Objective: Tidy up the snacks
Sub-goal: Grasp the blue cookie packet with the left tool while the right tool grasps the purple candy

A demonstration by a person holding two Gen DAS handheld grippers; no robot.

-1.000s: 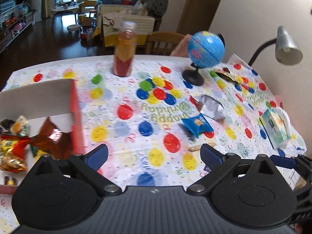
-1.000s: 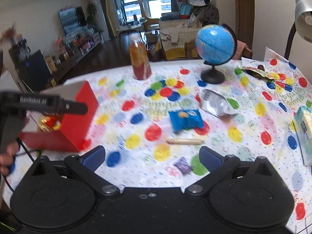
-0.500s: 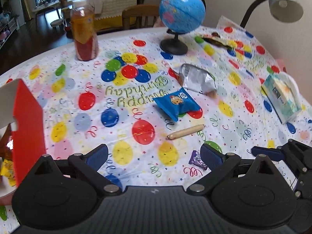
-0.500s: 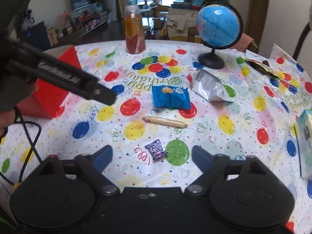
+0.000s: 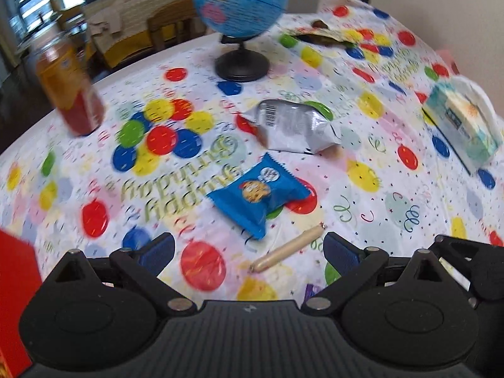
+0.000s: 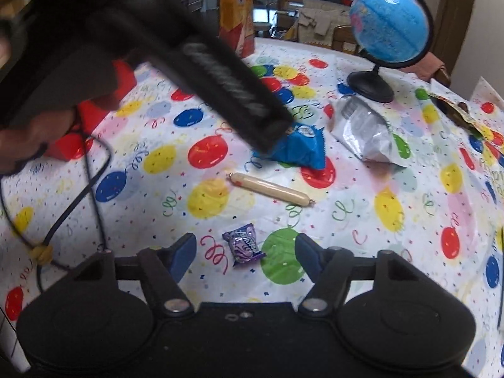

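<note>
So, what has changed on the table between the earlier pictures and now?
Both grippers came down closer to the snacks. The right gripper has just been closing its jaws around the purple candy, pads not yet touching it. The left gripper, wide open, swung away from the red box toward the sausage stick. The blue cookie pack, silver bag and globe stayed put.

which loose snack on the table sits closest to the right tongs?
The small purple candy wrapper, lying just ahead of the right tongs and between their open fingers. The sausage stick, blue cookie pack and silver bag lie farther off.
</note>
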